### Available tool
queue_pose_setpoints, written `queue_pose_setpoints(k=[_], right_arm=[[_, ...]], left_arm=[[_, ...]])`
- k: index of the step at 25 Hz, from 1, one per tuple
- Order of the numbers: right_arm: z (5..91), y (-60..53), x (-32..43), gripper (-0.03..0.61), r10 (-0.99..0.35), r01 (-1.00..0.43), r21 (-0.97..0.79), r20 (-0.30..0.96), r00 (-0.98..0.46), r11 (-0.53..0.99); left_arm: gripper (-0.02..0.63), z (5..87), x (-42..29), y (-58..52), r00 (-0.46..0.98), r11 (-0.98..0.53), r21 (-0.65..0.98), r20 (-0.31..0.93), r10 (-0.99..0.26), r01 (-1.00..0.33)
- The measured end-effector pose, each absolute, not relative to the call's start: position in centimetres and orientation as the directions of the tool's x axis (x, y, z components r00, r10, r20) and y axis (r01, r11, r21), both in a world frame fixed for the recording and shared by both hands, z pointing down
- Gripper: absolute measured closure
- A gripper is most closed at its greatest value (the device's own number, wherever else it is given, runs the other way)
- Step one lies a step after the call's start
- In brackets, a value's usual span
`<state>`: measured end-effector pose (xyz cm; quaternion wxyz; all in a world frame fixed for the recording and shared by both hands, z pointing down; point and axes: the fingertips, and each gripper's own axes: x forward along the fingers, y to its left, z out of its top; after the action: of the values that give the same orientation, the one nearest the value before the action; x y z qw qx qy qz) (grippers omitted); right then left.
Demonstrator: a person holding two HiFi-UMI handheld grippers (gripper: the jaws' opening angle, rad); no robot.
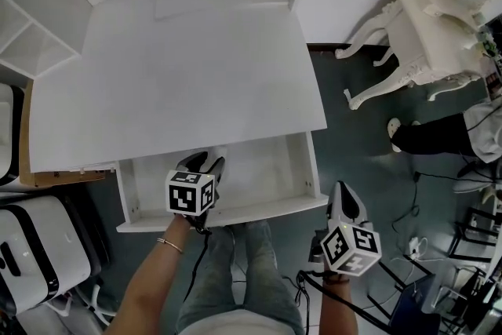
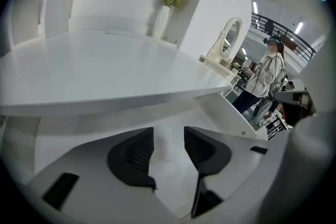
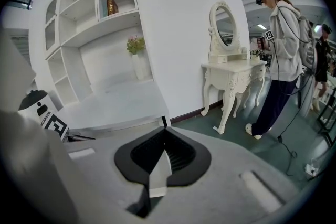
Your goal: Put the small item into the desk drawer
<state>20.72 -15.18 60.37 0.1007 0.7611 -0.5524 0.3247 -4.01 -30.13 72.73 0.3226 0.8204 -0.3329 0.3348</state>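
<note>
One small white item [image 2: 161,150], faint against the white drawer [image 1: 267,169], lies just past the wide-open left gripper [image 1: 210,162].

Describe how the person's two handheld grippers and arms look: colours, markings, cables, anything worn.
The left gripper and right gripper have pale grey bodies, each bearing a cube with black-and-white square markers. Their pads are black and ribbed. A black cable trails from each. No sleeves show; a thin bracelet circles the left wrist.

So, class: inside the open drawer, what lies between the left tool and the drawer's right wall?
Nothing: the head view shows bare drawer floor from the left tool to the right wall.
</note>
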Motion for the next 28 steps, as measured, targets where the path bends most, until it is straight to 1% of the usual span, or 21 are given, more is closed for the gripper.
queue_pose_setpoints(k=[3,5,9,13,15,18,19,23,28], right_arm=[[59.6,-15.7,20.3,0.574,-0.787,-0.913,-0.206,0.594,0.169,-0.352],[58.9,-16.0,19.9,0.574,-0.795,-0.919,-0.207,0.585,0.159,-0.336],[57.3,-16.8,19.1,0.574,-0.817,-0.933,-0.207,0.561,0.134,-0.295],[55.1,-17.7,17.8,0.574,-0.839,-0.948,-0.203,0.533,0.103,-0.246],[53.7,-18.3,17.0,0.574,-0.852,-0.955,-0.201,0.516,0.085,-0.217],[51.7,-19.6,15.6,0.574,-0.872,-0.966,-0.197,0.486,0.051,-0.166],[51.1,-20.2,15.1,0.574,-0.878,-0.969,-0.197,0.477,0.040,-0.151],[48.4,-22.0,13.0,0.574,-0.900,-0.978,-0.189,0.436,-0.004,-0.087],[44.2,-24.5,10.5,0.574,-0.933,-0.987,-0.159,0.353,-0.073,0.017]], left_arm=[[0.433,71.2,-4.3,-29.4,0.561,-0.583,0.302,0.757,-0.334,-0.754],[0.433,69.9,-4.9,-28.9,0.556,-0.581,0.287,0.749,-0.360,-0.762],[0.457,66.5,-6.5,-28.0,0.544,-0.548,0.264,0.711,-0.445,-0.794],[0.474,62.0,-8.8,-27.2,0.539,-0.495,0.276,0.652,-0.533,-0.824],[0.500,59.4,-10.0,-26.9,0.536,-0.472,0.284,0.614,-0.579,-0.835],[0.563,55.1,-11.6,-27.1,0.538,-0.446,0.304,0.537,-0.650,-0.842],[0.575,53.6,-12.0,-27.2,0.538,-0.440,0.310,0.508,-0.673,-0.843],[0.592,48.5,-13.6,-27.5,0.519,-0.423,0.305,0.404,-0.753,-0.853],[0.598,42.6,-15.6,-28.5,0.458,-0.407,0.223,0.279,-0.844,-0.886]])
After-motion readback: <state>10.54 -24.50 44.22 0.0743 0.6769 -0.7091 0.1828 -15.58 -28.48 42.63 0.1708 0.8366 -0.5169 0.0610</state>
